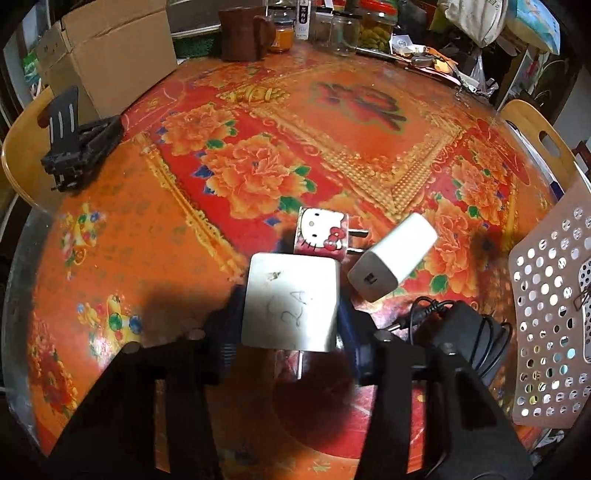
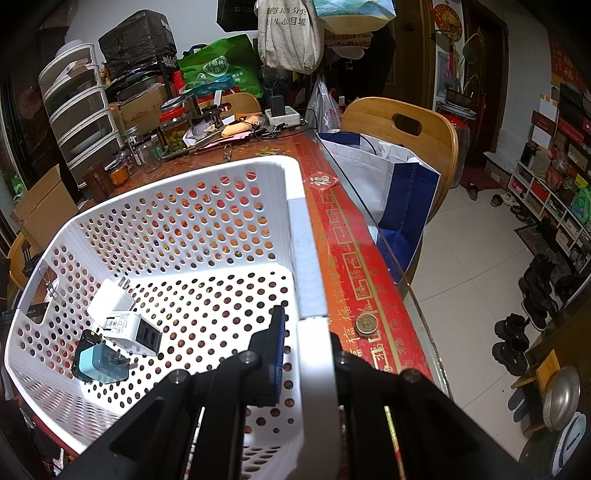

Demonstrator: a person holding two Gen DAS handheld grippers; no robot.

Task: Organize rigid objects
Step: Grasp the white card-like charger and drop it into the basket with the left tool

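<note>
Chargers are the things being sorted here. In the left wrist view, a white square charger with "2A" scribbled on it sits in the lower middle of the frame, right between the two fingers of the left gripper. The blue pads press on both of its sides, so the gripper is clamped on it. Just above it is a small charger with a cartoon cat on it, its metal prongs pointing right. Next to that, toward the right, a long white charger lies tilted on the red flowery tablecloth. A black adapter with a thin cord lies at the lower right, beside the white basket with round holes at the right edge. A cardboard box is at the upper left and a brown mug at the top.

In the right wrist view, the basket fills the left and middle of the frame. The right gripper is at the bottom middle, shut tight on the basket's thick white rim. Inside the basket, at the lower left, lie three chargers close together: a flat white one, a white one with two dark ports and a light blue one. A coin rests on the red table edge to the right of the rim. A wooden chair stands at the upper right
</note>
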